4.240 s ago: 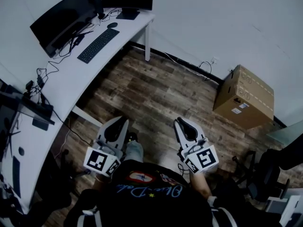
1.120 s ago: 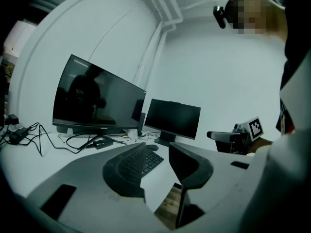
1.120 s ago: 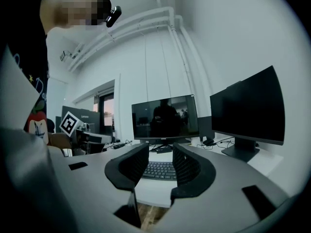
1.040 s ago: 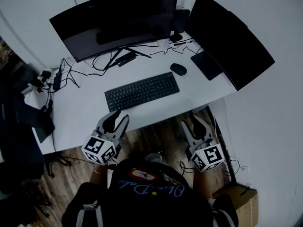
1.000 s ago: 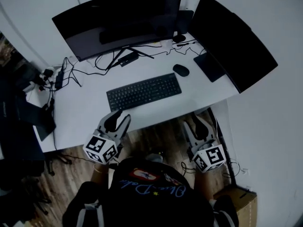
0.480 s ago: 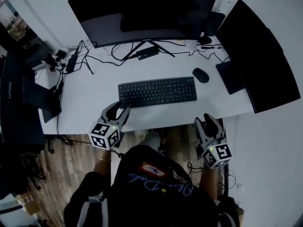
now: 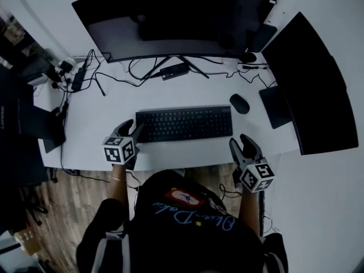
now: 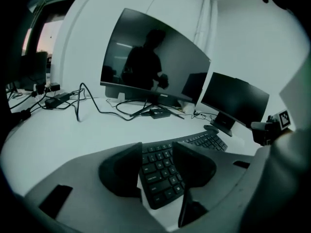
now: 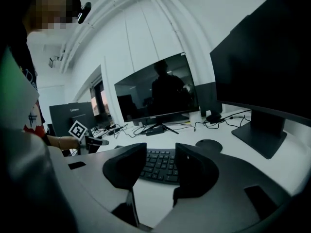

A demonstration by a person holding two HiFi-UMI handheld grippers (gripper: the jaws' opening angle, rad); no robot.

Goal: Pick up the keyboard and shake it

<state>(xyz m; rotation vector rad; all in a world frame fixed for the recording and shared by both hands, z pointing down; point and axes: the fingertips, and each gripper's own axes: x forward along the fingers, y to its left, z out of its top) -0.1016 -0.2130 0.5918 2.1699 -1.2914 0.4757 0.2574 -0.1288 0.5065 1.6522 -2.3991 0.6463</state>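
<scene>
A black keyboard point(image 7: 185, 124) lies flat on the white desk point(image 7: 96, 118), in front of the curved monitor. My left gripper point(image 7: 132, 131) is at the keyboard's left end, its jaws opening. In the left gripper view the keyboard's left end point(image 8: 165, 171) lies between the two fingers of the gripper point(image 8: 158, 166), and the pads do not press on it. My right gripper point(image 7: 243, 145) hangs at the desk's front edge, just off the keyboard's right end, jaws opening with nothing between them. In the right gripper view the keyboard point(image 9: 158, 165) lies a little ahead of the gripper point(image 9: 160, 168).
A wide curved monitor point(image 7: 170, 16) stands behind the keyboard and a second monitor point(image 7: 310, 78) at the right. A black mouse point(image 7: 239, 103) sits near the keyboard's right end. Cables point(image 7: 91, 78) and a small black box point(image 7: 174, 70) lie at the back left.
Both grippers have moved forward from below the desk edge to the keyboard's two ends. The left one now has the keyboard's left end between its jaws. Both jaws stand wider.
</scene>
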